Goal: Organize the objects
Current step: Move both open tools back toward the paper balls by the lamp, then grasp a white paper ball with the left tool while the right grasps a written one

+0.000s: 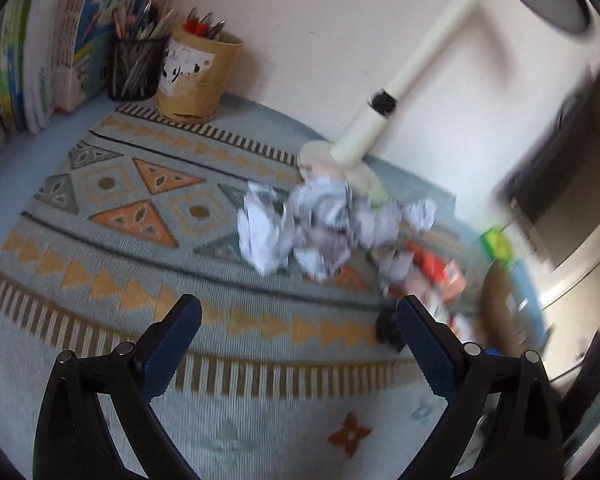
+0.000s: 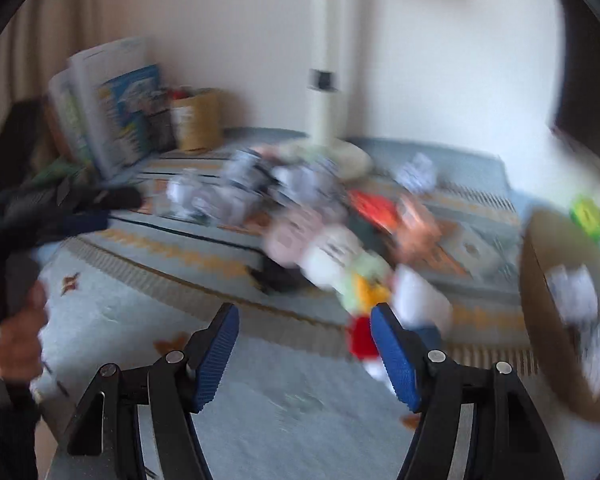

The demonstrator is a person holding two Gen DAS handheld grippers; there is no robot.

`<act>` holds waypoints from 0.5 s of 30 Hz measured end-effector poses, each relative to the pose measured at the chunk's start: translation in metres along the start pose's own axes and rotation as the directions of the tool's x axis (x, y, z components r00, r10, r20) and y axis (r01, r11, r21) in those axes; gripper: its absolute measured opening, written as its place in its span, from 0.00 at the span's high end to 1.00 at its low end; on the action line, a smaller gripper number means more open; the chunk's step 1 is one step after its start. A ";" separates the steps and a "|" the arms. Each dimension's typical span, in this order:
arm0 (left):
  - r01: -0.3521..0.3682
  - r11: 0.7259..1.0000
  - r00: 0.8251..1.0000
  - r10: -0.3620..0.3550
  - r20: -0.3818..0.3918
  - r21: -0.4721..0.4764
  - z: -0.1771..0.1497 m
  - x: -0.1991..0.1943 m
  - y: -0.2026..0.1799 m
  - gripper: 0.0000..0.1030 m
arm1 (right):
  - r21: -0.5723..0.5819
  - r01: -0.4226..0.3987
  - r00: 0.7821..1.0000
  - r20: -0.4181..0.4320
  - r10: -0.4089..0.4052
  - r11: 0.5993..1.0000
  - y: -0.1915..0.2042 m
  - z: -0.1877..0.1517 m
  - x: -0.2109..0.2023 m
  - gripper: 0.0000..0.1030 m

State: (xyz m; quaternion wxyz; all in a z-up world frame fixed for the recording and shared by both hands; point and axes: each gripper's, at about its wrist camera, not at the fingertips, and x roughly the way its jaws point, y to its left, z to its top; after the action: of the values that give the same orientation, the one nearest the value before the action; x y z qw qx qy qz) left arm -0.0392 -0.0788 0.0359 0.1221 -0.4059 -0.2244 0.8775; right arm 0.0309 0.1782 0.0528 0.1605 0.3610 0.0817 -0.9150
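A heap of crumpled white paper balls lies on the patterned cloth, also in the right wrist view. Red and orange wrappers and a small black object lie to its right. My left gripper is open and empty, hovering in front of the heap. My right gripper is open and empty, above the cloth near blurred wrappers, white, green, yellow and red. A brown round container with crumpled paper inside stands at the right. The left gripper also shows at the left of the right wrist view.
A white lamp post with a round base stands behind the heap. A black mesh pen cup, a tan pen holder and upright books stand at the back left. A green object lies at the right edge.
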 end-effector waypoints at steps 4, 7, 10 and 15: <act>-0.006 1.000 0.996 0.006 -0.085 0.002 0.037 0.042 0.021 0.05 | -0.141 -0.017 0.999 -0.030 0.012 0.990 0.045 0.036 0.032 0.35; 0.083 0.994 0.985 -0.093 -0.146 -0.074 0.044 0.075 0.035 0.06 | -0.152 -0.075 0.991 -0.118 0.057 0.986 0.065 0.054 0.085 0.35; 0.121 0.988 0.980 -0.134 -0.147 -0.095 0.045 0.092 0.041 0.09 | -0.129 -0.100 0.983 -0.165 0.079 0.987 0.071 0.063 0.121 0.35; 0.140 0.986 0.978 -0.152 -0.141 -0.092 0.043 0.096 0.041 0.32 | -0.089 -0.052 0.981 -0.189 0.034 0.995 0.063 0.071 0.157 0.35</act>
State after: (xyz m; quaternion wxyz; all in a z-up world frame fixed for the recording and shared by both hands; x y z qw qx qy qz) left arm -0.1349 -0.0890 -0.0224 0.1857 -0.4568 -0.2796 0.8238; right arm -0.0996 0.0638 -0.0060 0.1887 0.4391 0.1315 -0.8685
